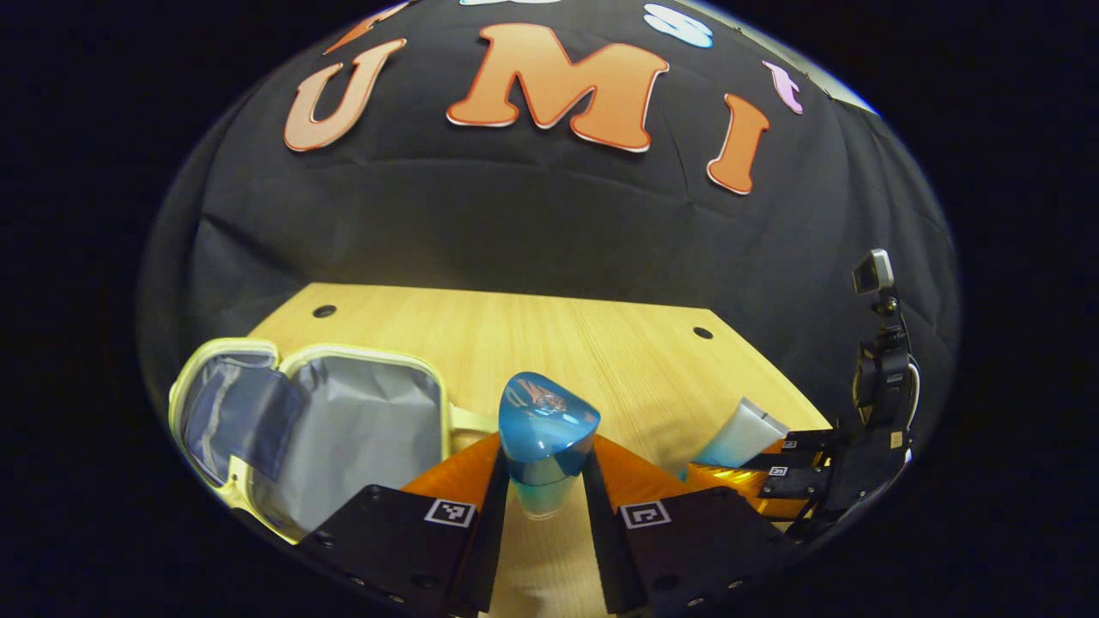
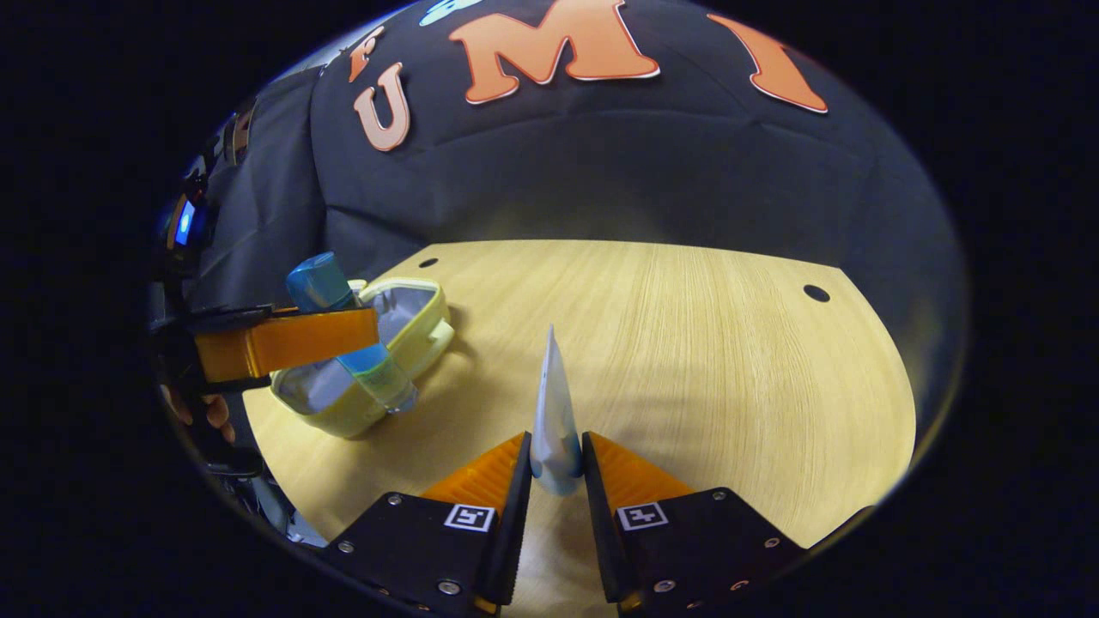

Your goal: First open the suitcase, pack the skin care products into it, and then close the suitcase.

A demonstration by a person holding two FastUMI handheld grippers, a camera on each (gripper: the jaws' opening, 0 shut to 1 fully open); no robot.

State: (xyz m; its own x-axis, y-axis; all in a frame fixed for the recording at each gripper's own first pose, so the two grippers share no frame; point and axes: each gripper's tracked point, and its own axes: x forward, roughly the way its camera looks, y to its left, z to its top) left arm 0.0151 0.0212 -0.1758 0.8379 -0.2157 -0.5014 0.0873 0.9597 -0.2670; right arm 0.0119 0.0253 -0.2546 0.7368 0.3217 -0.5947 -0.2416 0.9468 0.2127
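Packing is in progress; the opening step appears complete. The suitcase (image 1: 343, 438), a small yellow-rimmed case with grey lining, lies open on the desk (image 1: 549, 343), lid folded back, at about 8 o'clock in the left gripper view and 9 o'clock in the right gripper view. No product is visible on the lining that shows.

Left hand-held gripper (image 1: 543, 498): both fingers are clamped on the blue-capped bottle (image 1: 548, 429), which stands upright between them with its pale lower body below the fingers. In the right gripper view this gripper holds the bottle over the near edge of the open suitcase, at about 9 o'clock.

Right hand-held gripper (image 2: 556, 476): both fingers are clamped on the lower end of the pale tube (image 2: 554, 403), whose flat crimped end points up and away. The tube is held above bare desk, well apart from the suitcase. In the left gripper view it shows at about 4 o'clock.

Remaining, as judged from this state:
1. Lower and release the bottle into the suitcase.
2. Carry the tube across and release it inside.
3. Fold the lid over and close the suitcase.
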